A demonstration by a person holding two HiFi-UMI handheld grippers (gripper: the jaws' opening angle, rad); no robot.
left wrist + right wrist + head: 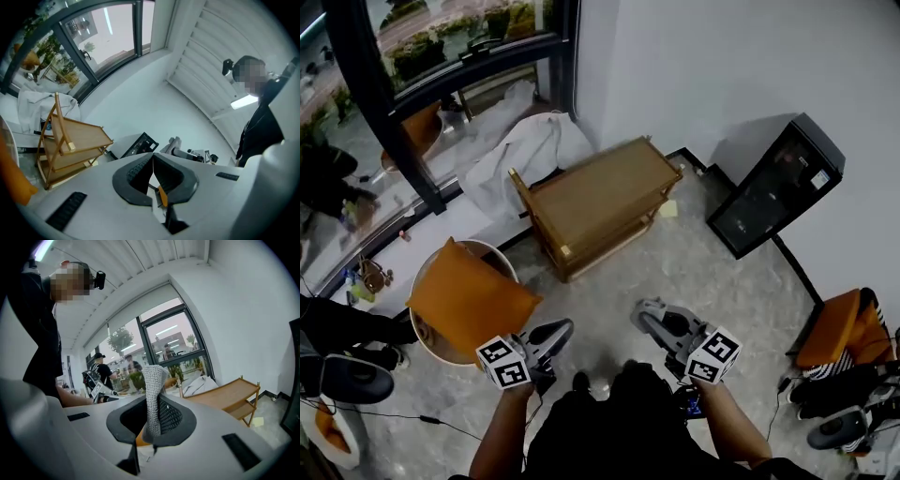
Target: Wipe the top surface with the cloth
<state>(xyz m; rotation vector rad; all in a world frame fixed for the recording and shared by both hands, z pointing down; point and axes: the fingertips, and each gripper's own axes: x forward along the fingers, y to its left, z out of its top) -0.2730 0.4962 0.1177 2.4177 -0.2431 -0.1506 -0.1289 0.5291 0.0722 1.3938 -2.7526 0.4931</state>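
Round tub (494,250) at near left, orange cushion (469,300) filling it, just beside left gripper (561,330), whose jaws are pressed together with nothing between. Right gripper (645,313): jaws clamped on grey knit cloth (152,394), one strip standing up past the tips. Wooden shelf rack (600,192) stands farther off by the wall, well apart from the cloth.

A lounge-like indoor corner: large window (441,42), marble-look floor (694,272), wooden shelf rack (600,192), round chair (424,339) with orange cushion (469,300).
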